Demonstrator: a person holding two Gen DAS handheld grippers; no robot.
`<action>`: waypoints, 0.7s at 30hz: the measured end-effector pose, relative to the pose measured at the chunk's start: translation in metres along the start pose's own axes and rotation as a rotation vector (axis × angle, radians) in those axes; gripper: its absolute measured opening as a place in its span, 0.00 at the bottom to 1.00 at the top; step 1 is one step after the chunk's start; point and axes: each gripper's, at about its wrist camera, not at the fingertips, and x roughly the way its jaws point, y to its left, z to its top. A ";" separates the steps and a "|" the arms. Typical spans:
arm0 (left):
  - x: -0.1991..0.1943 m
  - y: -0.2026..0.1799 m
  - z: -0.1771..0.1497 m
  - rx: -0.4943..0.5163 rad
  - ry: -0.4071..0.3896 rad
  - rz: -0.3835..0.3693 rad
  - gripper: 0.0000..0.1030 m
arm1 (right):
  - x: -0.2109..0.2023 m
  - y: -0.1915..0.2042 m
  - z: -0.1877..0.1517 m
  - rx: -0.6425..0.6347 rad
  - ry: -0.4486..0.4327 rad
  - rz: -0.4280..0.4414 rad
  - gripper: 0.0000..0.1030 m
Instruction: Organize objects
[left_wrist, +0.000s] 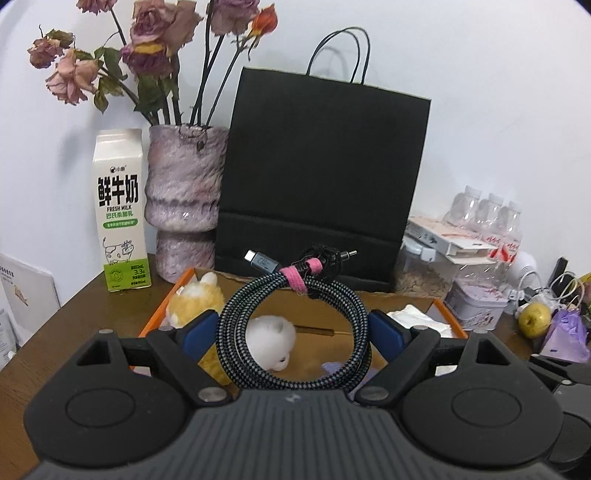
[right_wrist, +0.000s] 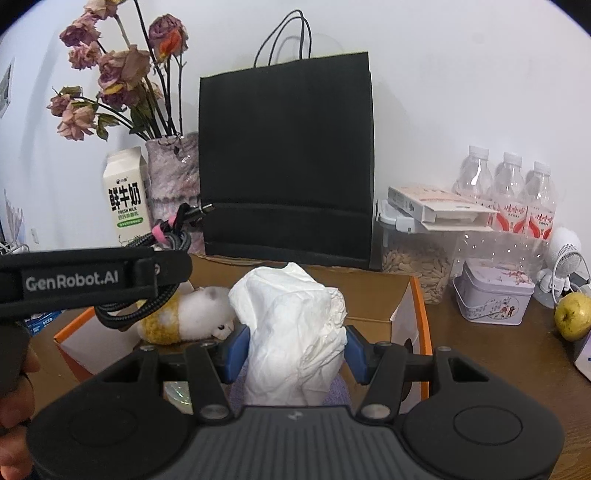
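Coiled cable (left_wrist: 291, 328), springy and light, sits pinched across its loop by the left gripper (left_wrist: 291, 332); right gripper (right_wrist: 295, 349) fingers squeeze soft crumpled tissue (right_wrist: 291, 325) above the box (right_wrist: 421, 317).

The open box (right_wrist: 419, 295) sits on the table (left_wrist: 92, 317), with the plush toy (right_wrist: 192, 314) inside at its left. Behind the box stands the paper bag (right_wrist: 286, 155). Left of the bag are the vase (left_wrist: 184, 199) and, further left, the milk carton (left_wrist: 120, 210). Right of the bag stand the water bottles (right_wrist: 508, 188), with the tin (right_wrist: 493, 295) before them.
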 end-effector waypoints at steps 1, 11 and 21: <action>0.002 0.001 -0.001 -0.001 0.004 -0.001 0.85 | 0.002 0.000 -0.001 0.002 0.003 -0.002 0.52; 0.022 0.004 -0.011 0.018 0.052 0.023 0.85 | 0.010 -0.002 -0.008 0.012 0.016 -0.019 0.52; 0.021 0.003 -0.012 0.014 0.031 0.020 1.00 | 0.013 -0.001 -0.011 0.010 0.025 -0.033 1.00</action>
